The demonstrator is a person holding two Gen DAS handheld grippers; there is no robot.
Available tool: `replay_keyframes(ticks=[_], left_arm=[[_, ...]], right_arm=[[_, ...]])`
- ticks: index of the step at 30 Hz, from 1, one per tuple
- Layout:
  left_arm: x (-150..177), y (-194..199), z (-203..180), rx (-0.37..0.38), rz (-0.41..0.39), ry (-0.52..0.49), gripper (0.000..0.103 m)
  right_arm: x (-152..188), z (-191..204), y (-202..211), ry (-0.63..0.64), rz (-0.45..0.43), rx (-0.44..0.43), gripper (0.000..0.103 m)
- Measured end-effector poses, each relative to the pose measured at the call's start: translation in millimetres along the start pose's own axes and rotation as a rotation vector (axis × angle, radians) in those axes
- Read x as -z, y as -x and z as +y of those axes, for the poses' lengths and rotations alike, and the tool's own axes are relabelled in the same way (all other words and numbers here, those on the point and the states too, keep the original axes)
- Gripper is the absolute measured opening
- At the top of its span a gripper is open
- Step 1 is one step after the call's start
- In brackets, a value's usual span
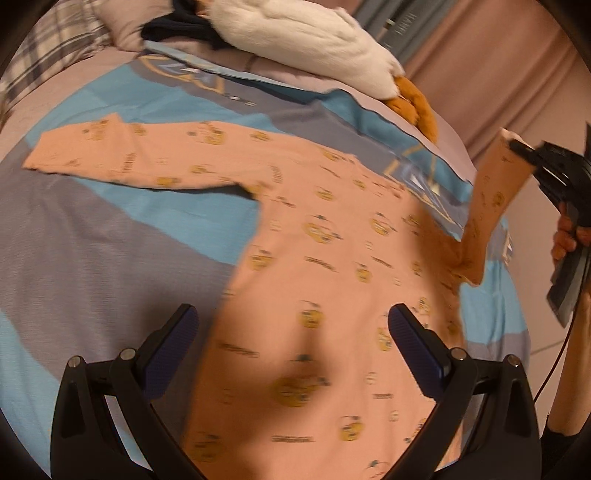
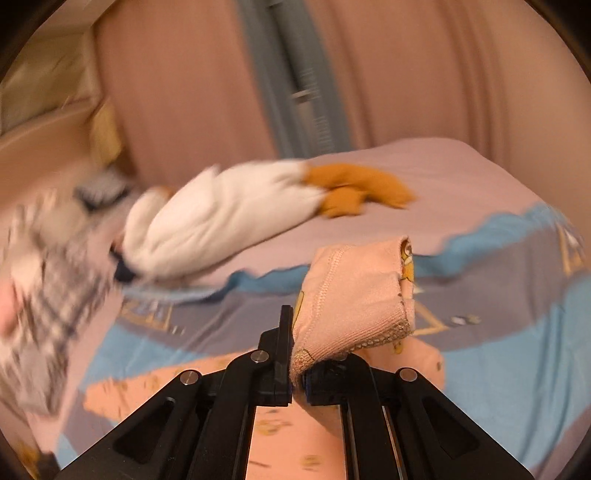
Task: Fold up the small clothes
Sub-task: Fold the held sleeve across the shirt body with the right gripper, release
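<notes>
The right gripper (image 2: 298,369) is clamped on the cuff of the pink shirt's sleeve (image 2: 354,295), lifted off the blue-grey bedcover (image 1: 92,229) where the pink shirt (image 1: 314,277) lies flat beneath the wide-open, empty left gripper (image 1: 291,325), a white plush toy (image 1: 306,33) beyond.

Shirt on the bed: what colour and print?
Peach-pink shirt with small yellow cartoon motifs and dark lettering. Clearest in the left wrist view.

Both wrist views angled down, close, sharing bedspread (image 1: 110,236)
</notes>
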State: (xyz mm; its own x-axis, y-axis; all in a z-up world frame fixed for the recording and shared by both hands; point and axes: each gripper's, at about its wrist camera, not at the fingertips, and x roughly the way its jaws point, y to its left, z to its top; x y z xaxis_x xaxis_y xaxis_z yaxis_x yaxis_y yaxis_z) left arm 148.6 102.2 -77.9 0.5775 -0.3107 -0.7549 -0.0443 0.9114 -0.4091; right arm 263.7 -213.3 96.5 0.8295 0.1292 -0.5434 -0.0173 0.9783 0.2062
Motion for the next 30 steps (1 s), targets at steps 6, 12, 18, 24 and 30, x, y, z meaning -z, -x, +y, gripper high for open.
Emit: replay_keyframes(ticks=[6, 12, 18, 24, 30], left_arm=[[-3.1, 8.7, 37.0, -0.044, -0.01, 0.047, 0.103], [-5.9, 11.3, 55.9, -0.06, -0.016, 0.08, 0.103], [-7.8, 7.9, 57.6, -0.044, -0.017, 0.095, 0.103], [-17.4, 0.2, 51.2, -0.001, -0.009, 0.1, 0.103], [-48.3, -13.2, 7.2, 0.085, -0.053, -0.004, 0.102]], right_arm=[[70.4, 101.5, -85.2, 0.326, 0.162, 0.058, 0.006], [165.5, 163.5, -151.3, 0.628, 0.396, 0.098, 0.015], [175.1, 153.8, -118.5, 0.737, 0.395, -0.023, 0.049], [133.4, 82.4, -61.0, 0.443, 0.327, -0.259, 0.06], [107.6, -49.8, -38.0, -0.012, 0.256, -0.156, 0.06]])
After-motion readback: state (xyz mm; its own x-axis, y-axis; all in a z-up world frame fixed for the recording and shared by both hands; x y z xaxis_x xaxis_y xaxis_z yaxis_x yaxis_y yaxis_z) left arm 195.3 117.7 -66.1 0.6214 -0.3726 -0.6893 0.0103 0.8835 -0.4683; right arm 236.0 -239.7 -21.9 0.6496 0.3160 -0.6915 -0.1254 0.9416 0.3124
